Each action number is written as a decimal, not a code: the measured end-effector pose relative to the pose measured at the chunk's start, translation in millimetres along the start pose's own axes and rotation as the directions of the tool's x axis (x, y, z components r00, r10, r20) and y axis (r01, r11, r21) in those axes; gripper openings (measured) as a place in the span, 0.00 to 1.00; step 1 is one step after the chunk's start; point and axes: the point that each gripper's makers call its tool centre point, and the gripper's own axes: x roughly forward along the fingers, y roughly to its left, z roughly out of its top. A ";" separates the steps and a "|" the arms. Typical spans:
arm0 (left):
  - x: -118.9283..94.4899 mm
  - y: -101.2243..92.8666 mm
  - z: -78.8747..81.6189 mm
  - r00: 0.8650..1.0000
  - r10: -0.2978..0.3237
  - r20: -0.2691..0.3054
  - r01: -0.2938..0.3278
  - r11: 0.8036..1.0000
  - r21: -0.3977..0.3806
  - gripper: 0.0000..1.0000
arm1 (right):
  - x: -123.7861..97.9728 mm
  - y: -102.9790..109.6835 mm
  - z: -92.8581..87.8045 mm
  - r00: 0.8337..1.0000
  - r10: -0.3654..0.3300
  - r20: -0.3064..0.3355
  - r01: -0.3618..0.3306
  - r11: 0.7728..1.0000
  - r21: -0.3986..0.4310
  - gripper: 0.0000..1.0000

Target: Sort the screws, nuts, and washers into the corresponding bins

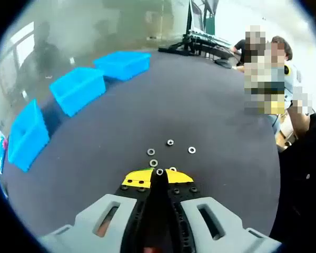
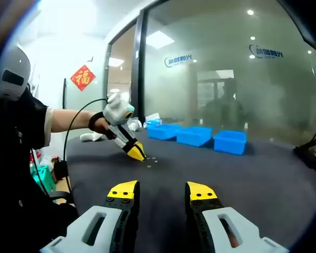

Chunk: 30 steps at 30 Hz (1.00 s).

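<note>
Left gripper (image 1: 159, 176) is pointing down at the dark table (image 1: 210, 110), its yellow-tipped jaws pressed together with no gap showing; a small ring (image 1: 159, 172) is sitting right at the tips, though whether it is pinched cannot be told. 4 more washers or nuts (image 1: 170, 142) are lying loose on the table just beyond the tips. 3 blue bins (image 1: 78, 89) are standing in a row well beyond the parts, toward the glass wall (image 2: 226, 68). Right gripper (image 2: 160, 191) is hovering above the table with jaws wide apart, holding nothing, well back from the parts.
</note>
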 end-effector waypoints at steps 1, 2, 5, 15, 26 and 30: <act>0.0 -0.1 0.1 1.000 0.000 0.000 0.000 1.000 0.002 0.06 | 0.0 0.0 0.0 1.000 0.000 0.000 0.000 1.000 0.000 0.31; 0.1 -0.3 0.0 1.000 0.001 -0.001 -0.001 1.000 0.002 0.06 | -0.1 0.1 0.1 1.000 0.000 0.000 0.000 1.000 0.000 0.31; -0.3 -0.5 0.2 1.000 0.005 0.000 -0.005 1.000 0.008 0.06 | 0.4 0.3 0.6 1.000 0.001 0.000 -0.001 1.000 -0.001 0.31; -7.4 -3.5 9.2 0.996 -0.004 0.094 0.005 1.000 -0.010 0.05 | 1.6 2.1 1.9 1.000 0.003 0.002 -0.003 1.000 -0.003 0.31; -40.7 10.9 38.1 0.941 0.090 0.325 -0.055 0.992 -0.116 0.04 | 1.0 -0.5 6.6 1.000 -0.010 0.011 0.010 1.000 -0.007 0.31; -57.1 19.5 45.5 0.906 0.145 0.398 -0.086 0.983 -0.162 0.04 | -0.5 -3.1 14.2 0.999 -0.018 0.030 0.018 1.000 -0.003 0.31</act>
